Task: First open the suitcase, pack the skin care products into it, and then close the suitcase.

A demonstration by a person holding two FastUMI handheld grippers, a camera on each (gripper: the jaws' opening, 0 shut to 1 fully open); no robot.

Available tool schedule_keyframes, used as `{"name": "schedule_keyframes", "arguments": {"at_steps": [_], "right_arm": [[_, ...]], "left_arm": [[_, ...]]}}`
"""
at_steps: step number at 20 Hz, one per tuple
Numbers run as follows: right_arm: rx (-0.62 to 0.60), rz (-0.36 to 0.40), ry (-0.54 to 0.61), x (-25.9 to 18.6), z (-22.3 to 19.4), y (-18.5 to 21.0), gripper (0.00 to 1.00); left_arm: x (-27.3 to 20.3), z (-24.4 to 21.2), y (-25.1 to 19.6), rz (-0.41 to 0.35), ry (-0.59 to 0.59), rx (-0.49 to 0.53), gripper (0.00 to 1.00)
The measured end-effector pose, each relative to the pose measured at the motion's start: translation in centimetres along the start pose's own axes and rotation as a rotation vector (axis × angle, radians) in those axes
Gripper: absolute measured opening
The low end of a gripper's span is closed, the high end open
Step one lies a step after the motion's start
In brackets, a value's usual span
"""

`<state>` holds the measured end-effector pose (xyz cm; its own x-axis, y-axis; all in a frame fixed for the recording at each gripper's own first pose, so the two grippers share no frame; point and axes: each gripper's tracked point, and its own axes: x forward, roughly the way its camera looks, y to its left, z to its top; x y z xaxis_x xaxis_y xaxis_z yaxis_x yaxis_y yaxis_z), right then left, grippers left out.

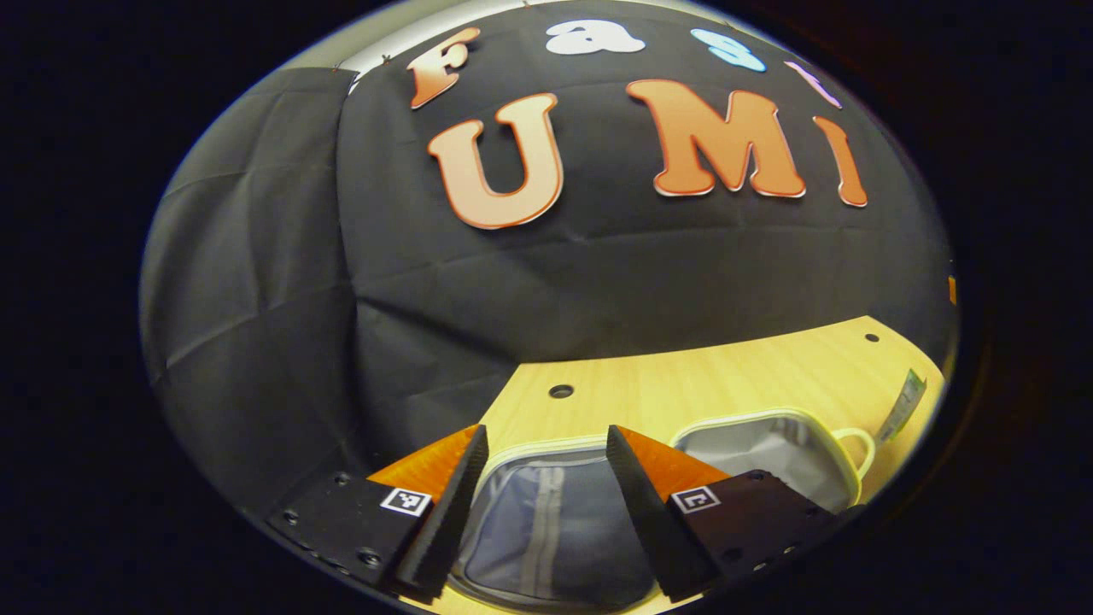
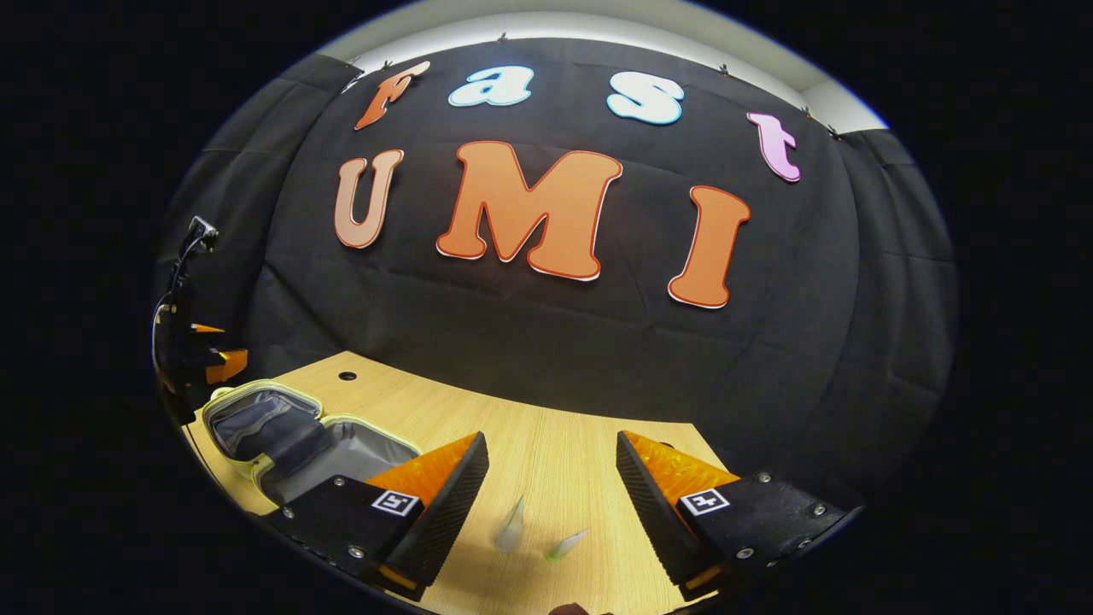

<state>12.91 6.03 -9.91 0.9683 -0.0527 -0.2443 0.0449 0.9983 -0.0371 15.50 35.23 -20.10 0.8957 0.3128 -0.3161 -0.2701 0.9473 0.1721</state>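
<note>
Left gripper view: left gripper (image 1: 546, 453) held above an open suitcase (image 1: 555, 530), fingers (image 1: 444, 504) spread apart with nothing between them. One suitcase, lying open on the pale wooden table (image 1: 683, 384), both halves showing: a grey lined half with a zip strip directly below, a second grey half with a light rim and a small loop handle to the right. One packet (image 1: 905, 401) near the table's right edge, print on it too small to read. Two round holes in the table top. Right gripper view: right gripper (image 2: 551, 470) likewise parted and gripping nothing, hovering over bare table. Two small tubes (image 2: 512, 525) of skin care product lying on the table between and just ahead of the fingertips, close together, no legible label. Same suitcase off to the left, well apart from the tubes, the other gripper beside it at the far left. Small square markers on both grippers, not readable as writing.
</note>
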Motion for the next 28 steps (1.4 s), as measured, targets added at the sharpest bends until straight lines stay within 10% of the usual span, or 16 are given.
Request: {"name": "schedule_keyframes", "arguments": {"at_steps": [7, 19, 28], "right_arm": [[0.02, 0.056, 0.039, -0.8, -4.2, -1.7, 0.95], [-0.005, -0.004, 0.049, -3.4, -9.8, -6.5, 0.95], [0.014, -0.068, 0.08, -5.5, -12.2, -8.4, 0.95]], "left_arm": [[-4.1, 3.4, -12.0, -0.178, -0.11, -0.025, 0.98], [-8.8, -3.1, -38.6, -0.655, -0.073, 0.02, 0.97], [-3.8, -7.5, -49.8, -0.765, 0.043, 0.044, 0.88]]}}
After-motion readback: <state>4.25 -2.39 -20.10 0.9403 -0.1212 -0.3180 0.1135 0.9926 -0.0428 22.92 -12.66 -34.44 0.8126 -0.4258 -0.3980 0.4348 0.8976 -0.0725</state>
